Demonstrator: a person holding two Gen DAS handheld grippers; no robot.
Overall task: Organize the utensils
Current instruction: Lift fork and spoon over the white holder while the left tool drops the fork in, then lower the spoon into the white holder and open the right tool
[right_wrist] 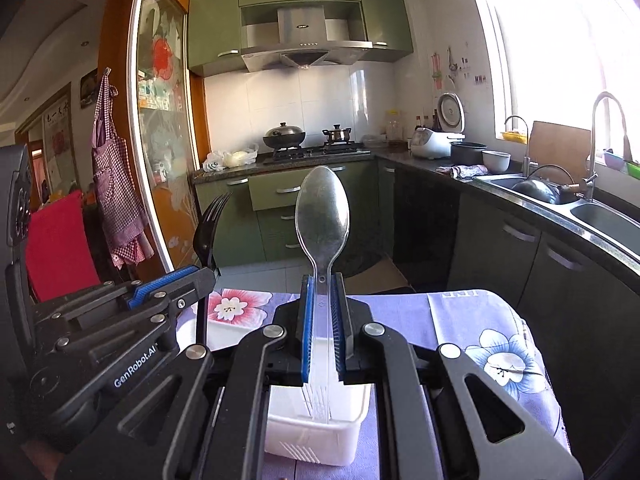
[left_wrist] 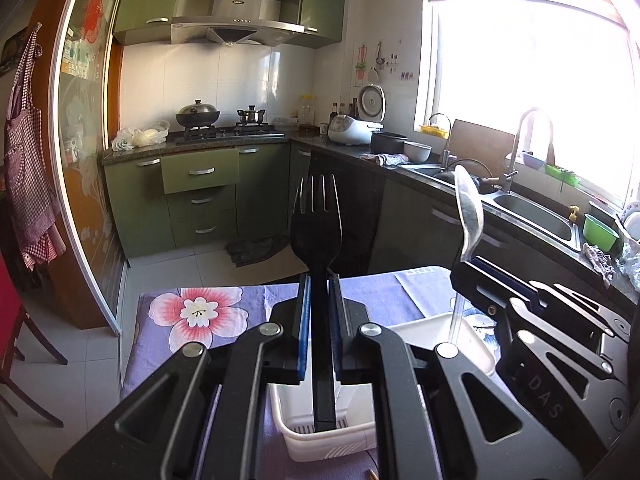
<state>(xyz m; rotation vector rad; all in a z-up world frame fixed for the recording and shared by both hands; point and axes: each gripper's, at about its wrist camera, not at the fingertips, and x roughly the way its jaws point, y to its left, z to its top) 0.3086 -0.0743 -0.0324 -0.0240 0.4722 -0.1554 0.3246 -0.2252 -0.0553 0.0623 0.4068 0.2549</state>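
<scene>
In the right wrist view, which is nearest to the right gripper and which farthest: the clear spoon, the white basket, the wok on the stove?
1. Clear spoon: clamped between the jaws of the right gripper, bowl upward.
2. White basket: just below the gripper, on the floral cloth.
3. Wok: far off on the stove, at the back wall.

Left gripper (right_wrist: pixel 208 276) arm, white lettering, seen from the right wrist: "GenRobot.AI".
Right gripper (left_wrist: pixel 464 276) body, faint lettering, seen from the left wrist: "DAS", partly cut off.
Range hood (right_wrist: pixel 301 26) badge: too small to read.
Wall scroll (right_wrist: pixel 58 120), far left: characters, not legible.
</scene>
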